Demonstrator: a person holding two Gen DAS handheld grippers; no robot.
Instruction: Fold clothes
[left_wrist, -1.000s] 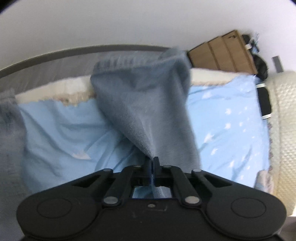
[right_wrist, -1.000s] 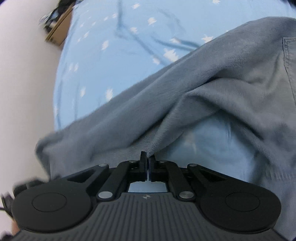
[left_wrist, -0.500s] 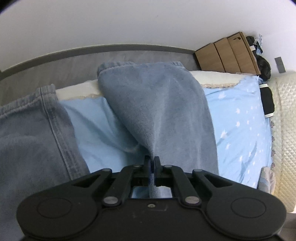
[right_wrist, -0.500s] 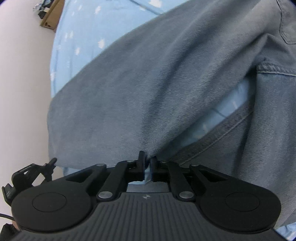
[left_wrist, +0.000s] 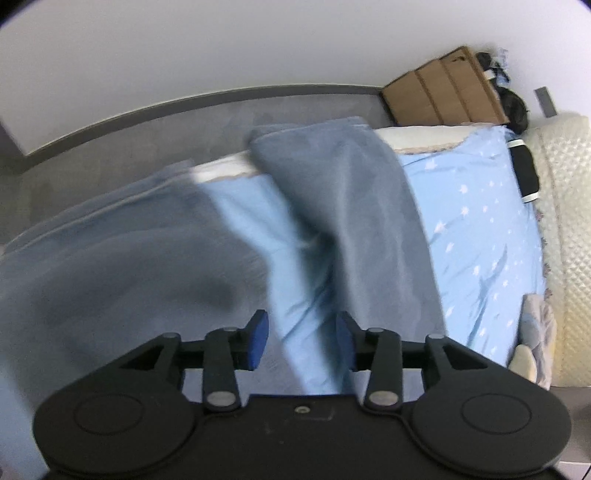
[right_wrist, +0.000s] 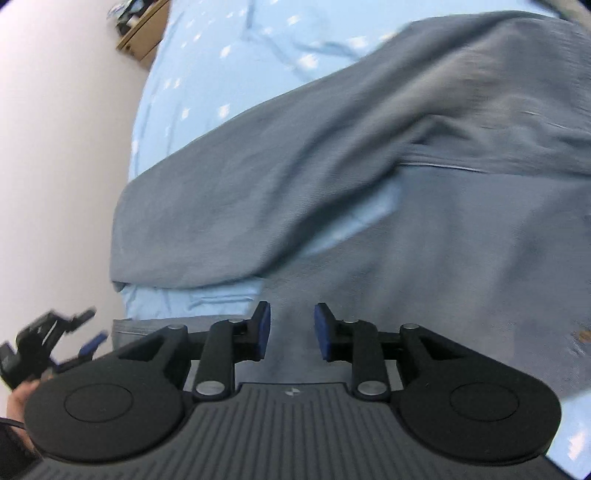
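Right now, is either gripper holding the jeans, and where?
Neither. The left gripper and right gripper are both open, and the jeans lie on the star-print sheet.

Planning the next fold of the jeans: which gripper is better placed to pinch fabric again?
Right, probably. The right gripper is open with jeans between its fingers; the open left gripper has mostly light blue sheet there.

Grey-blue denim jeans (left_wrist: 354, 221) lie on a light-blue, white-starred sheet (left_wrist: 480, 236).
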